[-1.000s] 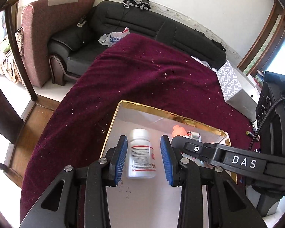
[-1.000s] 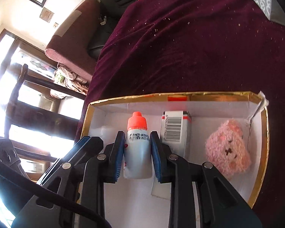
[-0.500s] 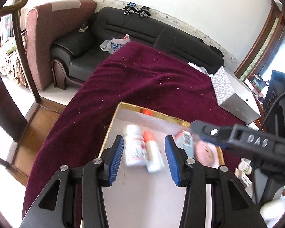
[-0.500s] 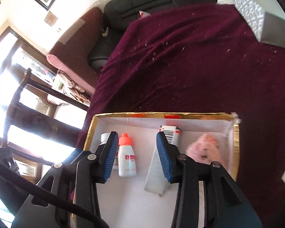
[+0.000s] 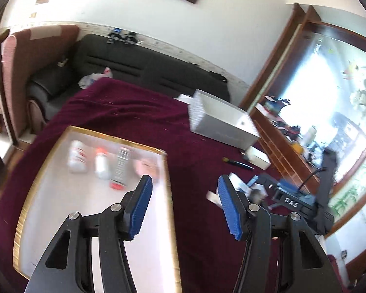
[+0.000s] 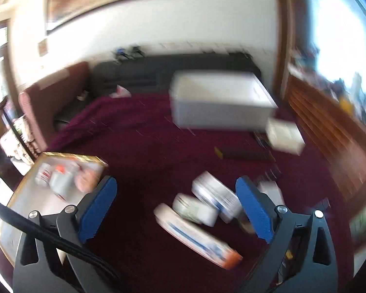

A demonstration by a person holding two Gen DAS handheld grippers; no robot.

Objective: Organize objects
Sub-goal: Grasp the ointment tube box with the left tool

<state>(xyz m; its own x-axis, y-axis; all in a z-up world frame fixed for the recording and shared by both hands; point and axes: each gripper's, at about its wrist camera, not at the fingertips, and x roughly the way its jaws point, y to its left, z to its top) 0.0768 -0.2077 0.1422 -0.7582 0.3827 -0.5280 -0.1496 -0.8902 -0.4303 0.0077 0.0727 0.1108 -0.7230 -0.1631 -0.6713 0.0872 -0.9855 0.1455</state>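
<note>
Both tongs tilt downward over the maroon-clothed bench (image 5: 139,112), jaws just opened and empty: the left tongs (image 5: 183,204) part-spread, the right tongs (image 6: 175,210) gaping wide. Bare cloth lies between the gold-rimmed white tray (image 5: 169,195) and the big white box (image 5: 222,124). In the tray stand two blurred white bottles (image 5: 76,156), a barcoded carton and a pink plush; more white packs (image 6: 195,210) lie loose beneath the right tongs.

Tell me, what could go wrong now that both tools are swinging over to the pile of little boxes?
The right tool, open and empty, hangs over a tight cluster on the dark red cloth: a round white tub, a white cylinder and a long orange-tipped box. Closing there might catch two at once or knock one away. The left tool, also open, sits near the gold-edged white tray and might bump its rim.
</note>
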